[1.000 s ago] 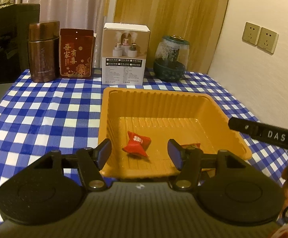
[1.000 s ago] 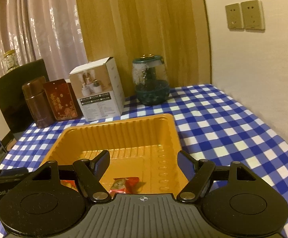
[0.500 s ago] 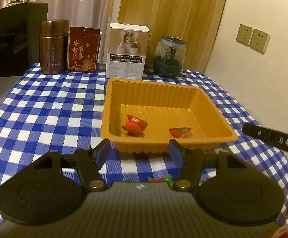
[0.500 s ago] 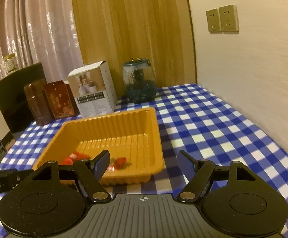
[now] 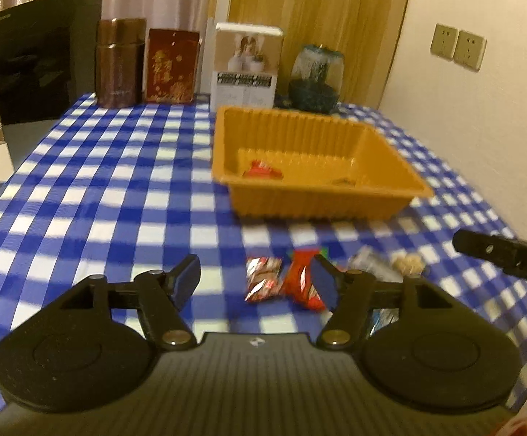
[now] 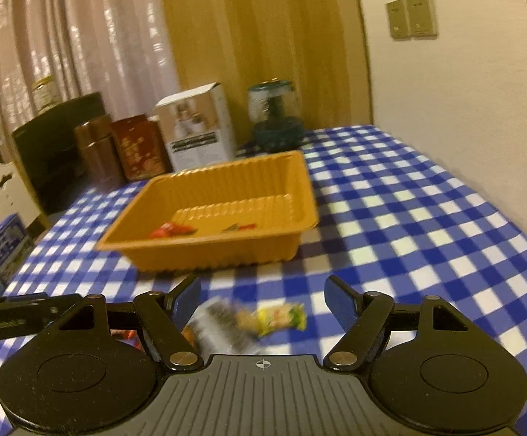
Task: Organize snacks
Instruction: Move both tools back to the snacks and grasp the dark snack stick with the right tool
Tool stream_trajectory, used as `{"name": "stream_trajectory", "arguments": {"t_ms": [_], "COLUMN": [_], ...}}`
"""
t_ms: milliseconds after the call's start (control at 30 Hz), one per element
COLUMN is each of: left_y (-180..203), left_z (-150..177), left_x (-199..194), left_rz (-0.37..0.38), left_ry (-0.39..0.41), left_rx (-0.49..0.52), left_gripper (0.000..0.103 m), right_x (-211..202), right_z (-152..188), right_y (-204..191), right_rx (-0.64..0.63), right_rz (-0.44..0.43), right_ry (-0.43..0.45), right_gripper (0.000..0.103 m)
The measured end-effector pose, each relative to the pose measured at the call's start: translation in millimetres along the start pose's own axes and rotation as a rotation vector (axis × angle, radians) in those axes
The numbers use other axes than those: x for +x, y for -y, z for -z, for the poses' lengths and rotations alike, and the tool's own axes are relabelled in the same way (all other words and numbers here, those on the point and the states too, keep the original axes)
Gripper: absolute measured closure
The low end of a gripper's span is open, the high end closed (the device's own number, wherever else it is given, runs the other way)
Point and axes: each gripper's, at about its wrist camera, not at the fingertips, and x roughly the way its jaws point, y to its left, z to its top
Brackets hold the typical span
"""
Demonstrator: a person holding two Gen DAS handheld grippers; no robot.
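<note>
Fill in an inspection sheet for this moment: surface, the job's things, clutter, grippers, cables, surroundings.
Surface: table under a blue and white checked cloth.
Job's things: orange tray holding two red snack packets; loose snacks on the cloth in front of it, among them a silver and red packet, a red packet and a yellow packet.
Clutter: brown canister, red box, white box and glass jar lined up behind the tray.
Grippers: left gripper open, jaws just widening, above the loose snacks; right gripper open, holding nothing.
Cables: nothing seen.
Surroundings: curtains, wood panel, wall sockets.
</note>
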Motion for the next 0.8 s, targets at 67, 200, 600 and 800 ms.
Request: {"name": "stream_trajectory", "arguments": {"t_ms": [67,200,600,800], "left_y": [-5.2,-12.5,-20.4,-25.6], "left_z": [10.8,23.4,24.0,20.2], "left_x": [-0.7,-0.6,9.7,14.6], "left_rz": [-0.001,-0.011,-0.092,-0.080], "left_ry": [-0.019,-0.043,-0.015,-0.018], "left_rx": [-0.003,-0.001,-0.016,-0.045], "left_gripper": [0.037,0.037,0.028,0.021], "right_x": [0.0,4.6,34.9,50.4], "right_z": [7.2,14.5,28.1,30.1], "right_y": [-6.6,-19.8,-43.6,-52.4], "right_rx": [-0.014,-0.051,-0.158,-0.187], "right_rz": [-0.024,-0.069,-0.129,-0.140], "right_ry": [-0.023,-0.049,-0.136,-0.174], "right_gripper": [0.028,0.029,0.053,0.058]}}
